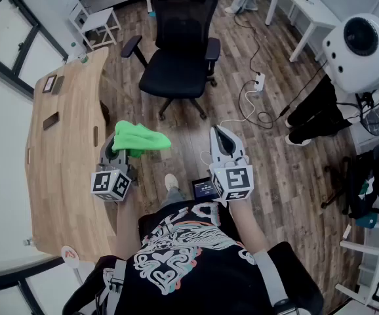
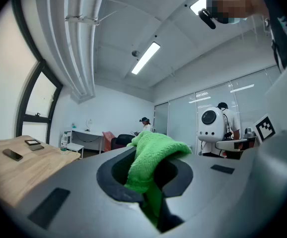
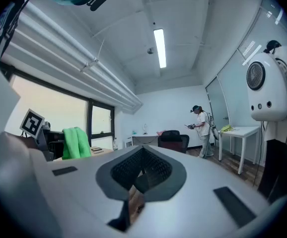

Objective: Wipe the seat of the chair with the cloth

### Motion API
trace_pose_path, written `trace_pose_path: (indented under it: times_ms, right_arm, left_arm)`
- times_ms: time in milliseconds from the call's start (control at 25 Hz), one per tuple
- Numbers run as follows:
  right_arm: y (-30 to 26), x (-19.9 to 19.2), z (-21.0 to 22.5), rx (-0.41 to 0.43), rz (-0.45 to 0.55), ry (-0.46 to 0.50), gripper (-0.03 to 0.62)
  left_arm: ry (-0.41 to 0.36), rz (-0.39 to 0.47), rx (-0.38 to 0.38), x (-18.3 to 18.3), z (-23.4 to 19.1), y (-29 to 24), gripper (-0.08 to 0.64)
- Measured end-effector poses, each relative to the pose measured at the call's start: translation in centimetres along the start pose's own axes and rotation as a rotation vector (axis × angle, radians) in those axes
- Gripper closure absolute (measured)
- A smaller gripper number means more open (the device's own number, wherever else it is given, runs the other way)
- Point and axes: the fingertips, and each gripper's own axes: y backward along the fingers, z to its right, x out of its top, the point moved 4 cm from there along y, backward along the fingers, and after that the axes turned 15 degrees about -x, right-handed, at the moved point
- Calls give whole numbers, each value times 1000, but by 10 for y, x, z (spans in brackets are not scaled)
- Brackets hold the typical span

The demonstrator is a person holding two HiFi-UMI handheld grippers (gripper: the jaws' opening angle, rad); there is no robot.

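Two grippers point level before you: beside the wooden table [image 1: 58, 143], your left gripper [image 1: 117, 147] has its jaws clamped on the green cloth [image 1: 141, 138]. The black chair [image 1: 175, 77] stands well ahead, apart from the cloth. Your right gripper [image 1: 221, 134] has its jaws together, empty.

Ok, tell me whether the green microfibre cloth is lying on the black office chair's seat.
No, the green microfibre cloth hangs from the left gripper's shut jaws, apart from the black office chair's seat.
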Motion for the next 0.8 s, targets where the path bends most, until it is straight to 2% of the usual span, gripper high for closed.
trace_pose_path:
  times_ms: [200, 440, 680, 800]
  right_arm:
    - [1, -1, 2, 16, -13, -14, 592]
    - [5, -3, 5, 19, -24, -16, 592]
    - [9, -1, 1, 79, -17, -114, 592]
    - [10, -1, -2, 97, -9, -84, 592]
  left_arm:
    - [-36, -4, -12, 0, 13, -4, 520]
    - [-44, -2, -27, 3, 19, -7, 520]
    - [-54, 3, -27, 5, 25, -3, 520]
    - [-72, 0, -31, 6, 30, -6, 520]
